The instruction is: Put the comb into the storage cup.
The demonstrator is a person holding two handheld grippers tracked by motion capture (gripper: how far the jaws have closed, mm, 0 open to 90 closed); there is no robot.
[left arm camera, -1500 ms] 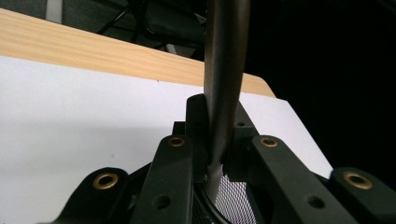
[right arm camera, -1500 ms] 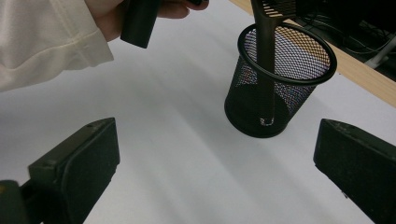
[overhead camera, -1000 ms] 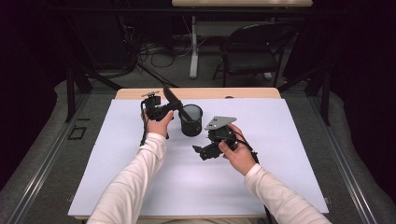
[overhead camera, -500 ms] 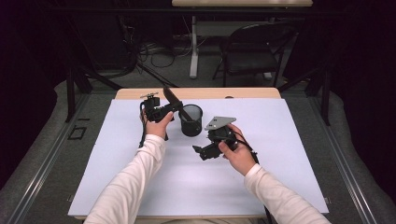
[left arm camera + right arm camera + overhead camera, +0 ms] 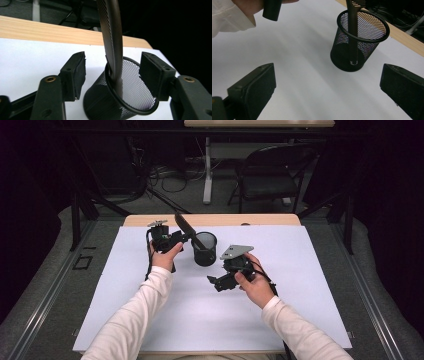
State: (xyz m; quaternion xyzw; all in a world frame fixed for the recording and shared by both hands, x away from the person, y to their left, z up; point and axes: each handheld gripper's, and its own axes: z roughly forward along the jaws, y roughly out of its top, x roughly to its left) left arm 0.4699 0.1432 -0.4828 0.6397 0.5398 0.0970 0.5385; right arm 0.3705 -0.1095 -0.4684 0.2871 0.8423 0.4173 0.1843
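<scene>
Comb (image 5: 113, 45) stands in mesh cup (image 5: 130, 100) between open left tool (image 5: 112, 75) jaws.

A dark comb (image 5: 352, 30) stands tilted inside the black mesh cup (image 5: 359, 45).

A lab or recording studio: black curtains hang behind the table (image 5: 150, 220), a folding chair (image 5: 270, 175) and loose cables (image 5: 165, 172) sit beyond it, grey carpet around it.

Black mesh cup (image 5: 205, 249), dark, perhaps brownish comb (image 5: 352, 30), white sheet (image 5: 200, 310), pale wood worktop (image 5: 270, 220), white sleeves (image 5: 135, 320)
</scene>
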